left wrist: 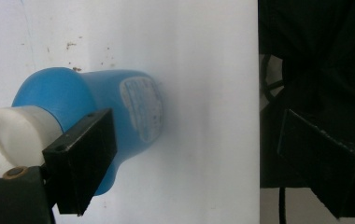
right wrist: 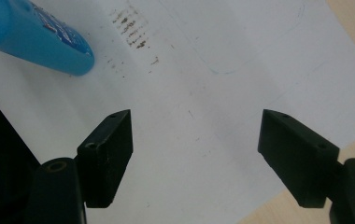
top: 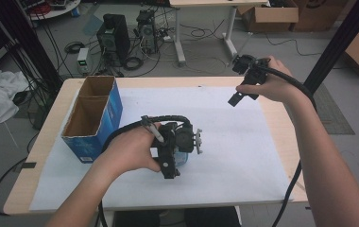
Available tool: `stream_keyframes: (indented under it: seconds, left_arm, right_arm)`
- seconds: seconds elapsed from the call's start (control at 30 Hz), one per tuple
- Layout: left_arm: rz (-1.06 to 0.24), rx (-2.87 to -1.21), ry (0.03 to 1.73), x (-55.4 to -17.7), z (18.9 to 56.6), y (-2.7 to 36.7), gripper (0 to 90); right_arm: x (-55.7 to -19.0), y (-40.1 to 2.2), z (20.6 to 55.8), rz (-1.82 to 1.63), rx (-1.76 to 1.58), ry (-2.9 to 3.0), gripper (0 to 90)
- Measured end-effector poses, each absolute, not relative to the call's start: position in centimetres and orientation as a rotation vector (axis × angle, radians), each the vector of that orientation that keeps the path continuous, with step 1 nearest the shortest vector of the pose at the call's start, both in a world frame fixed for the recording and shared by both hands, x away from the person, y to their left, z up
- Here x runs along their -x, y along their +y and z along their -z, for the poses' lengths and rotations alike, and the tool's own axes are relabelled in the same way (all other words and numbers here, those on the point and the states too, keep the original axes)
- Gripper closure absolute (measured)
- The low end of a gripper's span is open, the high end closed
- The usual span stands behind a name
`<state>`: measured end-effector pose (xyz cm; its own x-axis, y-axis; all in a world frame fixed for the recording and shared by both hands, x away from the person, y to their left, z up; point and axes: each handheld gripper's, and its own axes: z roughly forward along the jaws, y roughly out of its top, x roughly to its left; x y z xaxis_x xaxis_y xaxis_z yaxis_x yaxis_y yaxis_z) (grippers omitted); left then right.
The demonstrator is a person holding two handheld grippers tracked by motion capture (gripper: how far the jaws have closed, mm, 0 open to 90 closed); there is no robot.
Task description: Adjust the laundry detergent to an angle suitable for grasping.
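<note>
Your left claw sits low over the white sheet near the middle of the table, jaws spread wide and gripping nothing. The blue bottle with the white cap lies on its side on the sheet; in the left gripper view it's right against one jaw, cap end toward the claw, other jaw well apart from it, so it's beside the bottle, not around it. In the high view the bottle peeks out just under that claw. Your right claw is held up over the far right of the sheet, jaws wide, empty. The blue cardboard box stands at the left, near your left hand.
</note>
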<state>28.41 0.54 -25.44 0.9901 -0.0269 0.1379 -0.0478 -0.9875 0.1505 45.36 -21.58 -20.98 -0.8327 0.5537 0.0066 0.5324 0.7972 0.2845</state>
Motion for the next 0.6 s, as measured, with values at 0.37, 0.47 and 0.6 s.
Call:
stream_keyframes:
  seconds: [0.37, 0.47, 0.6]
  left_arm:
    - [-0.222, -2.985, -0.044, -28.22, 25.04, 0.32, 12.1]
    - [-0.221, -2.985, -0.038, -28.28, 25.08, 0.41, 11.8]
    - [-0.216, -2.988, -0.036, -28.26, 25.14, 0.54, 11.7]
  right_arm:
    - [-45.26, -22.4, 20.57, -0.459, -0.881, 2.895, 26.5]
    - [-45.36, -22.49, 20.67, -0.454, -0.882, 2.897, 26.5]
    - [-45.43, -22.45, 20.89, -0.448, -0.878, 2.902, 26.5]
